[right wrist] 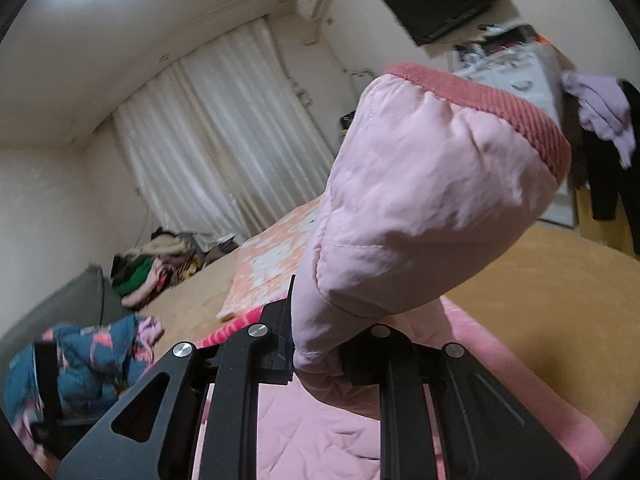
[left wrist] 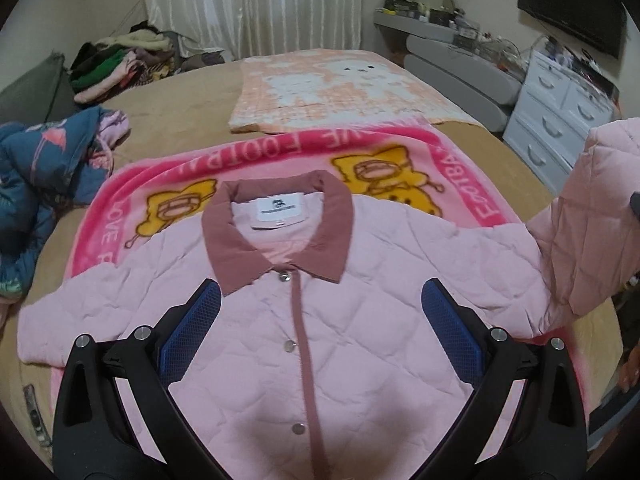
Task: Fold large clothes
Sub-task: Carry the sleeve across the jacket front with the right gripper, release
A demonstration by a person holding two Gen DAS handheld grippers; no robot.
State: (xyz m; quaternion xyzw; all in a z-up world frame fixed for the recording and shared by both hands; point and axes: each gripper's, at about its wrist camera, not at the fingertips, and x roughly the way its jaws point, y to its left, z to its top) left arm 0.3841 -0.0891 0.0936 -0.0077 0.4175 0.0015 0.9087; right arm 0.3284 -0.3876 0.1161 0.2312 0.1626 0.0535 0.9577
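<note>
A pale pink quilted jacket (left wrist: 312,320) with a dusty-rose collar (left wrist: 276,232) lies front up, snapped shut, on a pink cartoon blanket (left wrist: 280,160) on the bed. My left gripper (left wrist: 320,312) hovers over its chest, open, blue pads wide apart and empty. The jacket's right sleeve (left wrist: 592,216) is lifted off the bed at the right edge. In the right wrist view my right gripper (right wrist: 316,344) is shut on that sleeve (right wrist: 420,208), which stands up in front of the camera with its ribbed rose cuff (right wrist: 500,108) on top.
A crumpled blue patterned garment (left wrist: 36,172) lies on the bed's left side, with a pile of clothes (left wrist: 120,64) behind it. A folded peach blanket (left wrist: 344,88) sits at the far end. White drawers (left wrist: 560,112) stand to the right of the tan bedspread (left wrist: 172,120).
</note>
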